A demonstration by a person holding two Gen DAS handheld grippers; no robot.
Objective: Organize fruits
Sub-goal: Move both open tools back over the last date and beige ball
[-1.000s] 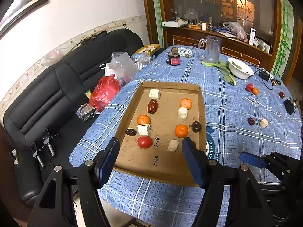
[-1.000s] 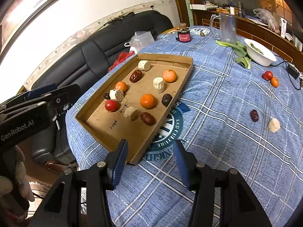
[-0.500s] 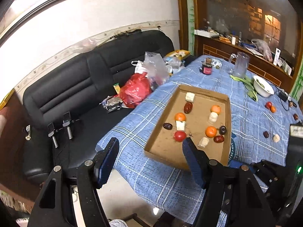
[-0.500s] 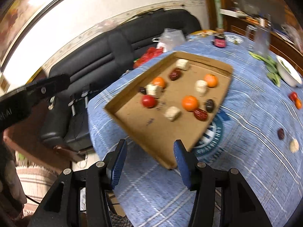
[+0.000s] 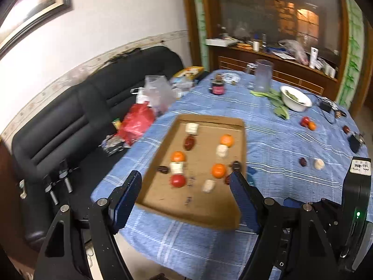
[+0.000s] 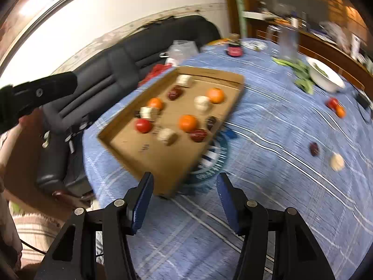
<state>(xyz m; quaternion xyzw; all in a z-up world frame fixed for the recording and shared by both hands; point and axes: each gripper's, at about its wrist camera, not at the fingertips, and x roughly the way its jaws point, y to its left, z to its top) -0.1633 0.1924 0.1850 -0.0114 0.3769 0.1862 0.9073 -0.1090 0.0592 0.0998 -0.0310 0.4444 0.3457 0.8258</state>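
Note:
A shallow cardboard tray [image 5: 209, 205] [image 6: 163, 163] lies on the blue checked tablecloth and holds several fruits: oranges, a red tomato [image 5: 177, 180] [image 6: 143, 125], dark dates and pale chunks. Loose on the cloth at right lie a dark date [image 5: 302, 161] [image 6: 314, 148], a pale chunk [image 5: 319, 163] [image 6: 337, 162], and a tomato with an orange [image 5: 308, 123] [image 6: 335, 106]. My left gripper [image 5: 185, 191] is open and empty, held above the tray's near end. My right gripper [image 6: 184, 189] is open and empty above the tray's near corner.
A white bowl [image 5: 295, 98] [image 6: 326, 77] with greens, a clear jug [image 5: 263, 75] and a dark jar [image 5: 218, 88] stand at the far side of the table. A black sofa [image 5: 70, 121] with plastic bags runs along the left. The other gripper's body [image 5: 349, 221] is at lower right.
Both grippers pulled back and up from the table, then came forward again toward the tray. Both stayed open and empty. The fruits have not moved.

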